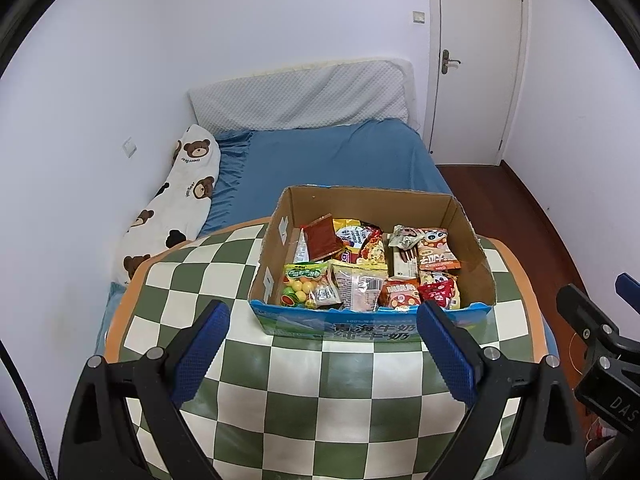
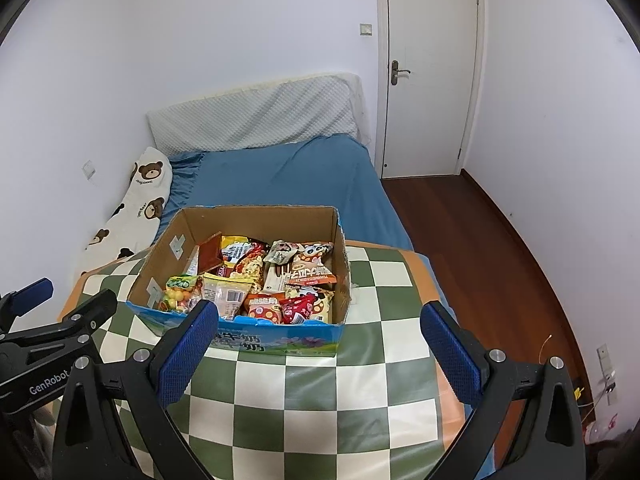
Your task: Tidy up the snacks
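Note:
A cardboard box with a blue printed front stands on the green-and-white checkered cloth. It holds several snack packets, among them a green gummy bag at its front left and a panda-print packet at its back right. The box also shows in the right wrist view, with the gummy bag in it. My left gripper is open and empty, just in front of the box. My right gripper is open and empty, over the box's front right corner.
The checkered cloth covers a surface at the foot of a blue bed. A bear-print pillow lies along the left wall. A white door and wood floor are on the right.

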A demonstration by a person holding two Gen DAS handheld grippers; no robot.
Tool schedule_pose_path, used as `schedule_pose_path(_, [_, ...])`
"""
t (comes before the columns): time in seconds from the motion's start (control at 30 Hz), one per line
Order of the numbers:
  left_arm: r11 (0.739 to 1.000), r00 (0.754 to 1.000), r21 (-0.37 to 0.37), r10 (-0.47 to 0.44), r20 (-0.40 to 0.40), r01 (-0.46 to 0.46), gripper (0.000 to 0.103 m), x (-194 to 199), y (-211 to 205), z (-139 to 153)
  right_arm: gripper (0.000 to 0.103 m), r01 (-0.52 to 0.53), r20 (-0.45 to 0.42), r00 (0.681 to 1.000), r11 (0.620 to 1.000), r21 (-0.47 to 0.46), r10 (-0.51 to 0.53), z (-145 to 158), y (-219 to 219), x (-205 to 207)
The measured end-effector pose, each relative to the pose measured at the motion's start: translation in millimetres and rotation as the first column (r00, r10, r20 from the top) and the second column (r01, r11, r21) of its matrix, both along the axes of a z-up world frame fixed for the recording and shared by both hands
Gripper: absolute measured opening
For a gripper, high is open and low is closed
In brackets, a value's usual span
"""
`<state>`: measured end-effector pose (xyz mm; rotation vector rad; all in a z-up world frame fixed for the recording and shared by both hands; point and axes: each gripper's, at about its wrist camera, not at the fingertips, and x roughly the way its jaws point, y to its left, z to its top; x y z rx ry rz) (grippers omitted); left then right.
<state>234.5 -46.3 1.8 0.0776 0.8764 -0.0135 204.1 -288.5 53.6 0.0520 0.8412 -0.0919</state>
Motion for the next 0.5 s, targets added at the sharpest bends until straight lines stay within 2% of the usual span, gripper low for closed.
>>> schedule_pose_path(0.5, [1.000,1.000,0.001,-0.002,0.001,0.002,0.096,2.0,-0.2,-0.1,0.103,-0.002,-0.009,1.000,1.000,-0.010,0.002,-5.9,1.1,2.2])
